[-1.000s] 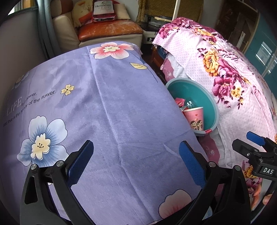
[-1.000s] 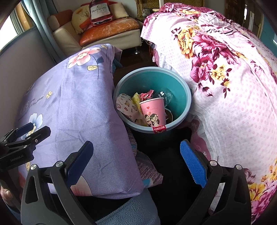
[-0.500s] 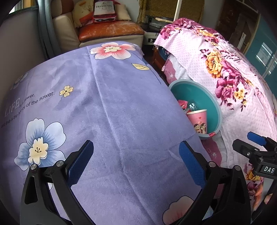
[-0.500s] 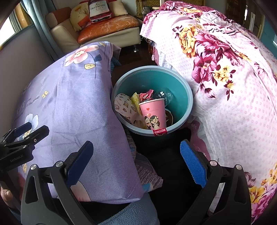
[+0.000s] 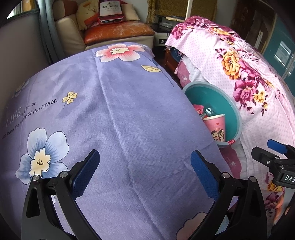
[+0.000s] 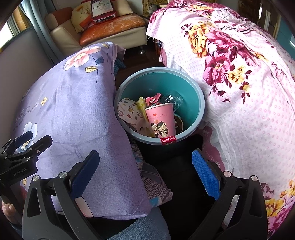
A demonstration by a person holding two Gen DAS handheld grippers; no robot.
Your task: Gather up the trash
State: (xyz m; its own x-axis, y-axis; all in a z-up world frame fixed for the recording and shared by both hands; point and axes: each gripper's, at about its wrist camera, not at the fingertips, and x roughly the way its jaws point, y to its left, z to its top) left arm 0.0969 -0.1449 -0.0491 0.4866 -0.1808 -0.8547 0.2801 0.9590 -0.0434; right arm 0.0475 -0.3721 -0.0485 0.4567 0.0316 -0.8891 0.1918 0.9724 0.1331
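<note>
A teal trash bin (image 6: 195, 96) stands on the floor between two covered surfaces; it also shows in the left wrist view (image 5: 217, 96). In it lie a pink paper cup (image 6: 162, 121), also in the left wrist view (image 5: 216, 127), a patterned paper plate (image 6: 129, 112), wrappers (image 6: 152, 99) and a crumpled clear plastic bottle (image 6: 172, 98). My left gripper (image 5: 145, 173) is open and empty over the purple flowered cloth (image 5: 110, 110). My right gripper (image 6: 145, 171) is open and empty, just in front of the bin.
A pink floral cloth (image 6: 239, 83) covers the surface right of the bin. A sofa with an orange cushion (image 6: 112, 27) and a Hennessy bag (image 6: 102, 10) stands at the back. A grey-blue cloth (image 6: 147, 227) lies below the right gripper.
Both views have shifted slightly; the bin sits a little further right in the left wrist view. Both grippers stay open and empty.
</note>
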